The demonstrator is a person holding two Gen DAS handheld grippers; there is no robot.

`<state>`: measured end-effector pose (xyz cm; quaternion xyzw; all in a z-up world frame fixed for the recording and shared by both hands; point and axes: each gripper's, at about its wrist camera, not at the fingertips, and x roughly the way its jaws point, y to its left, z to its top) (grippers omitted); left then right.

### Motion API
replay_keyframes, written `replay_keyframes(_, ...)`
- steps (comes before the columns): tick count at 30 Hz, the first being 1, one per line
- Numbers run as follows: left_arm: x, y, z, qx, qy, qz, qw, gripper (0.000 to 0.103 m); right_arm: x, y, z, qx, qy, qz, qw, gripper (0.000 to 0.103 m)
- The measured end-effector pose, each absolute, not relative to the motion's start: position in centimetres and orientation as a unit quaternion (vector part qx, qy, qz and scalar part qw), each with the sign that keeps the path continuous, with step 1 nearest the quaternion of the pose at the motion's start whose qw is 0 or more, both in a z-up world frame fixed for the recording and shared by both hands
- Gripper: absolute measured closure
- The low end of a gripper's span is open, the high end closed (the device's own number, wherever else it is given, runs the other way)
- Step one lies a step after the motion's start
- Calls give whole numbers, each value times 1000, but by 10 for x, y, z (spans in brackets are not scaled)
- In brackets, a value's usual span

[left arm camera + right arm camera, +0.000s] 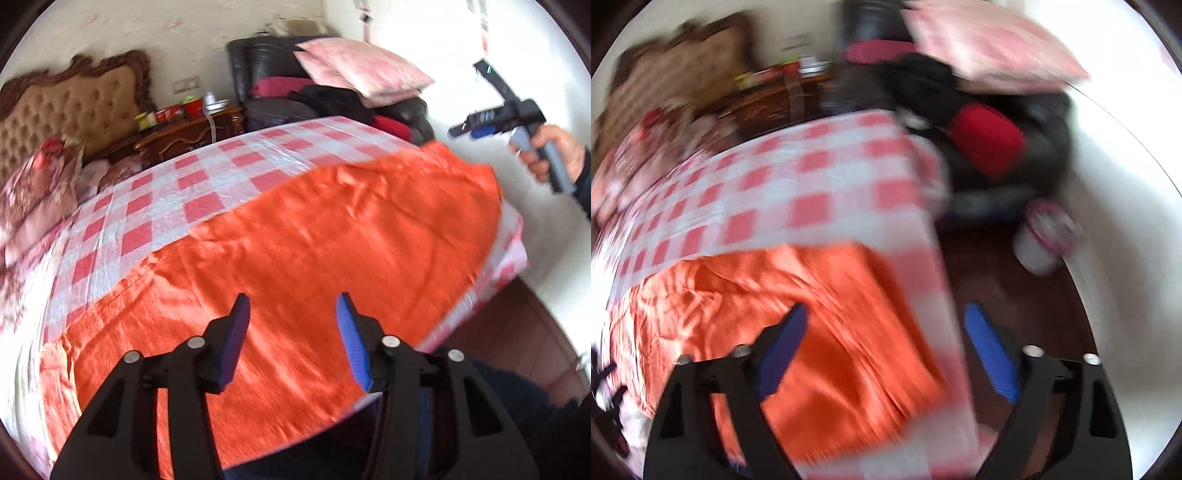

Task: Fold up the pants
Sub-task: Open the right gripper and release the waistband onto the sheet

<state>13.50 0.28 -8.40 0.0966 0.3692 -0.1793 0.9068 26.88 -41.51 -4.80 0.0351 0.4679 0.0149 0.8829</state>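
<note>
Both grippers were spread wide and held nothing. Seen from its own camera, the left gripper hovered over the near part of the orange pants, its blue-padded fingers apart above the cloth and not touching it as far as could be told. The right gripper was also gaping, one finger over the orange cloth and the other out past the edge of the bed, above the dark floor. In the left camera's view the right gripper was also visible, raised in a hand well above the far end of the pants.

The pants lay spread flat along the near edge of the bed, on a red-and-white checked bed cover, stretching from one side of the bed almost to the other. Their surface looked wrinkled but mostly flat. Motion blur, heavy in the right view, hid details such as the waistband or the leg openings, so it was not possible to tell which end was which.

Judging from this, the fold in hand was yet to be gripped: the cloth lay laid out and both tools were free. The next move would likely call for each gripper to come down onto an edge or corner of the pants, pinch the cloth firmly, and lift together so that one part could be carried over the other evenly.
</note>
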Motion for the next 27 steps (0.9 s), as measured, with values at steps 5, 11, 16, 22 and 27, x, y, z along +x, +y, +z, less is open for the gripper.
replay_keyframes(5,163,36,-79,57,385,-141,910,53,343,-394,-97,7,530,73,845,16)
replay_keyframes(11,172,105,-92,-36,413,-62,908,54,334,-373,-113,-60,518,25,853,48)
replay_keyframes(16,152,147,-101,-87,421,-26,903,54,318,-381,-111,-61,503,-39,861,52)
replay_keyframes(22,108,242,-103,-162,400,84,898,54,312,-395,-112,-101,492,-122,856,52)
replay_keyframes(27,68,313,-106,-234,375,140,886,56,318,-409,-115,-130,495,-185,839,47)
